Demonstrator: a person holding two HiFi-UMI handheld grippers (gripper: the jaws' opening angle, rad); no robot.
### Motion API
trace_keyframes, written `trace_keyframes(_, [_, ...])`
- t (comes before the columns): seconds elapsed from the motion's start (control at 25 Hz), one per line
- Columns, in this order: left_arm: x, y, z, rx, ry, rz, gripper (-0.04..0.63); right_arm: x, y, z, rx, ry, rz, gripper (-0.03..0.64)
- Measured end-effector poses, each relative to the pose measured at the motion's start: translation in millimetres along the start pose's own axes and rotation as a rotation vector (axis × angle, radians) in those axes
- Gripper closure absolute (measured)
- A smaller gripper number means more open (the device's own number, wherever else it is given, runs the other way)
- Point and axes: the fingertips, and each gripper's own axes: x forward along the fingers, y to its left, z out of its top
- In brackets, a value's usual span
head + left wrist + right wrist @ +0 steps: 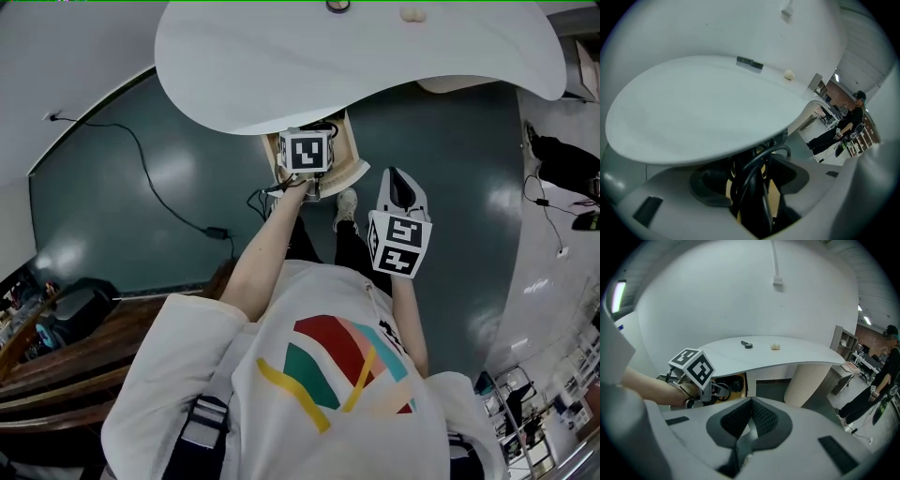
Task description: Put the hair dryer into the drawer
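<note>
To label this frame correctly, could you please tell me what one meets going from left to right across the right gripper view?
left gripper → small dark object on the tabletop → pale lump → ribbed column → standing person

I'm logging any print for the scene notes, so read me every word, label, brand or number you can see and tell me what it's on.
No readable words, brands or numbers anywhere.
Left marker cube and right marker cube: black-and-white square patterns only, no letters.
Shirt: coloured stripes, no words.
Shelves at the head view's lower right: anything printed there is too small to read.
</note>
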Motion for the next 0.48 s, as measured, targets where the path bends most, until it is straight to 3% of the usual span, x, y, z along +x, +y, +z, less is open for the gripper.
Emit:
trace_keyframes(0.24, [3,16,-5,-0.096,-0.135,0.072,0.327,-2,7,-8,-0.041,0.024,0.003,0.606])
trace_keyframes(0.48, [19,18,-8,-0.114,-0.161,0.069,0.327,6,27,-4,-0.100,0.027,0.044,0.606])
